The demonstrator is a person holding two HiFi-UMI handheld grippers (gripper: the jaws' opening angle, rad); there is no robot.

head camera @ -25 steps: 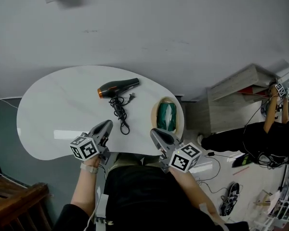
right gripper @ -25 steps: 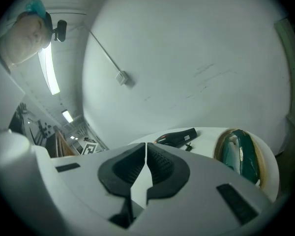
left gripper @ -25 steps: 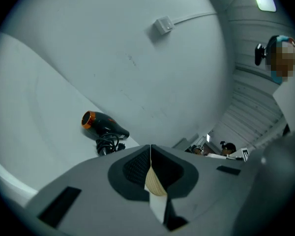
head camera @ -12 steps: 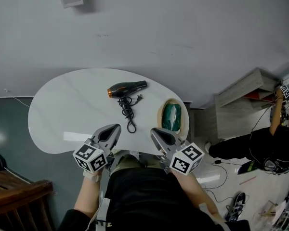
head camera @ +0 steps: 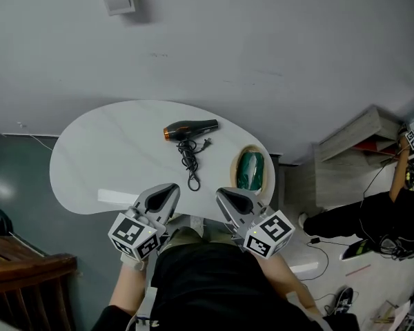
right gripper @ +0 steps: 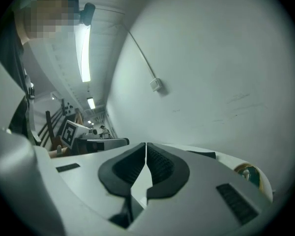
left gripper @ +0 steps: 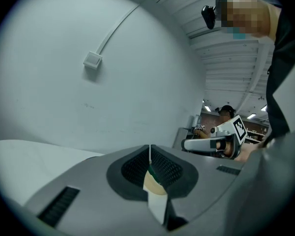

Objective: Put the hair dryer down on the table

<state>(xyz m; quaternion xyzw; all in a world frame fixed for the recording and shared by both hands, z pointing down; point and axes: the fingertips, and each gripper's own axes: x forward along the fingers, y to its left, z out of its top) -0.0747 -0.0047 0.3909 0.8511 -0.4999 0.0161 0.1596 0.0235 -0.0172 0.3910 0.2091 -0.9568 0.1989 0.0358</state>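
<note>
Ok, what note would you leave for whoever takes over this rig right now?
Left gripper: fingers shut, empty, above the near edge of the table.
Right gripper: fingers shut, empty, alongside the left.
Hair dryer: lies on the table toward its far edge, with its cord running toward the grippers. Neither gripper touches it.
Also there: a green item in an oval dish at the table's right end.
Done: the dryer is down on the table.
Left: nothing apparent.
</note>
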